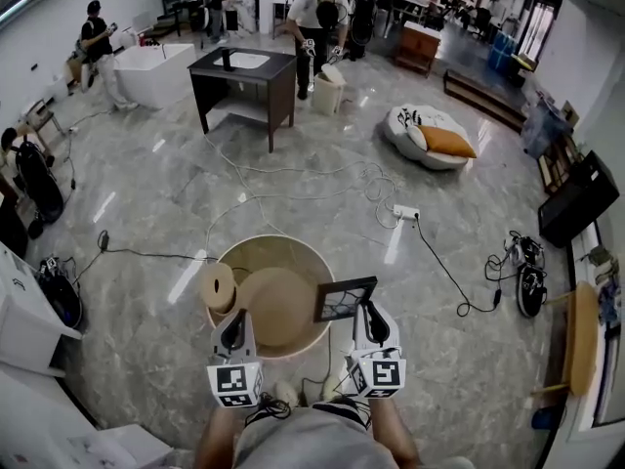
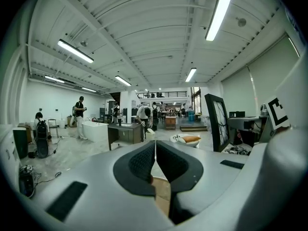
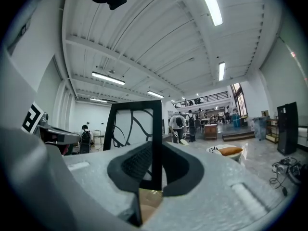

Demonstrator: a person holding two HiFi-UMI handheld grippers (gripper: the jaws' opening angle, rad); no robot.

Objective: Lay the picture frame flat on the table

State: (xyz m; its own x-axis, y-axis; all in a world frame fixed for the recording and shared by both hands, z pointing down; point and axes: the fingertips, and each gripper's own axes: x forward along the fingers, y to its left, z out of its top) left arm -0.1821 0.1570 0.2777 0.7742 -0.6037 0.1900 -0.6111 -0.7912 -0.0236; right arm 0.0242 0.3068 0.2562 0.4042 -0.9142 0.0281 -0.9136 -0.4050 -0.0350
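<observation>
A black picture frame (image 1: 345, 299) with a white line drawing stands upright above the right rim of a round tan table (image 1: 309, 267). My right gripper (image 1: 365, 312) is shut on the frame's near edge; in the right gripper view the frame (image 3: 134, 129) rises between the dark pads (image 3: 137, 163). My left gripper (image 1: 235, 328) hovers over the table's near left side, jaws shut with nothing between them. From the left gripper view, the frame (image 2: 217, 121) shows at the right, edge-on.
A tan roll (image 1: 218, 286) lies on the table's left side, beside a round tan disc (image 1: 276, 299). Cables and a power strip (image 1: 405, 211) trail over the marble floor. A dark desk (image 1: 244, 81), a white tub (image 1: 153, 70) and several people stand far off.
</observation>
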